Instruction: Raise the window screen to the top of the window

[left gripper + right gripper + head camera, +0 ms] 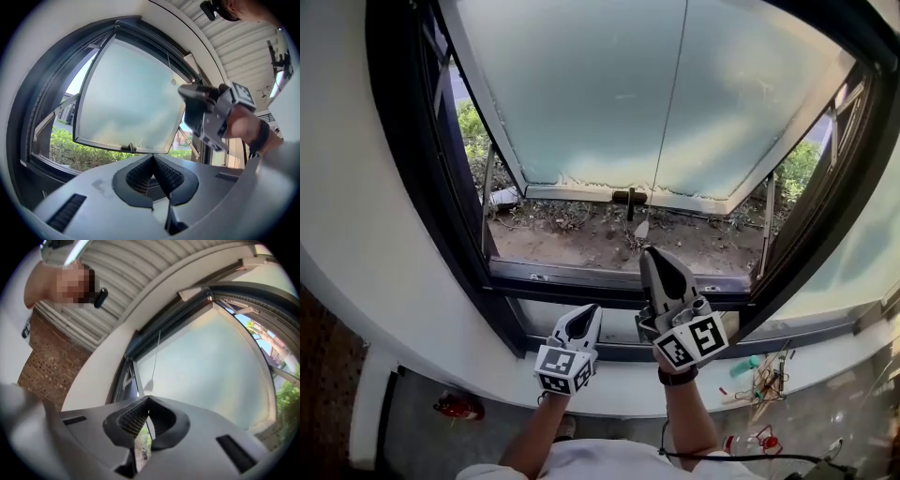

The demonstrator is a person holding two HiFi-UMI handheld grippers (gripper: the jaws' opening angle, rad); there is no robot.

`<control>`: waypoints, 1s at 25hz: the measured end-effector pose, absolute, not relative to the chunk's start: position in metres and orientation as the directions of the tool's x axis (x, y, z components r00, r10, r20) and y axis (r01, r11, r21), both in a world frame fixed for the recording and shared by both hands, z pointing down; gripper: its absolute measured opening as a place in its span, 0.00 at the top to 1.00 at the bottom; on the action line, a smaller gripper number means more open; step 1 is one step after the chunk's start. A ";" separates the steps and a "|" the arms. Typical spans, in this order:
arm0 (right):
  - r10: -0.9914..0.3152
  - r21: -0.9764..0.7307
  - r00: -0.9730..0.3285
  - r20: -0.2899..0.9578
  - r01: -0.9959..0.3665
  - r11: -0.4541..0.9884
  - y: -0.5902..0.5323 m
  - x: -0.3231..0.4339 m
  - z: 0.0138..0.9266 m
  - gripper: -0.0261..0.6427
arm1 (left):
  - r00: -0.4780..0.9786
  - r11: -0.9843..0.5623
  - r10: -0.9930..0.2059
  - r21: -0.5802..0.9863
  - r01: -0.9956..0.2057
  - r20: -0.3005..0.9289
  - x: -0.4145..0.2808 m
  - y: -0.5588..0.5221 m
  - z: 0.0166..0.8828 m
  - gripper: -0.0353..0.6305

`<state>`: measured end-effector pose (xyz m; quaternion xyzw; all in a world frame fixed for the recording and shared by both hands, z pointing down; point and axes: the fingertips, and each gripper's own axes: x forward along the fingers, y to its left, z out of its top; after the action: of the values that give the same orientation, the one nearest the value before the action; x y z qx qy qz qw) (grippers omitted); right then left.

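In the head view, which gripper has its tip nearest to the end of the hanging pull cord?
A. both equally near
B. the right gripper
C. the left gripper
B: the right gripper points up just below the cord's end piece, while the left gripper sits lower and further away.

Grey left gripper [590, 311] and right gripper [653, 255] carry black-and-white marker cubes [692, 339]; wristband [678, 377] black, shirt [609, 460] white.

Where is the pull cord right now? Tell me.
In the head view, the pull cord hangs down the middle of the frosted pane. Its lower end is just above the shut right gripper, up and right of the left gripper.
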<state>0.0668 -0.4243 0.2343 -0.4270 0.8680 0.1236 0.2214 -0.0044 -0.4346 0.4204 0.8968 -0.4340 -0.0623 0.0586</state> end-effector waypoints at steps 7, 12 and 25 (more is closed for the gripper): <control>-0.919 -0.103 -0.393 0.007 -0.915 0.390 -0.451 0.084 0.435 0.96 | 0.581 -0.578 -0.814 0.142 -0.804 -0.021 -0.017 -0.438 0.441 0.94; -0.897 -0.092 -0.431 0.095 -0.901 0.423 -0.437 0.072 0.475 0.96 | 0.579 -0.570 -0.815 0.157 -0.807 0.014 -0.018 -0.437 0.461 0.94; -0.896 -0.059 -0.438 0.073 -0.899 0.435 -0.436 0.069 0.466 0.96 | 0.625 -0.615 -0.781 0.162 -0.772 0.014 0.003 -0.439 0.467 0.94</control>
<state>0.0694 -0.4364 0.4661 -0.5297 0.8469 -0.0443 -0.0151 0.0031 -0.4387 0.4674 0.8981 -0.4323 -0.0287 0.0762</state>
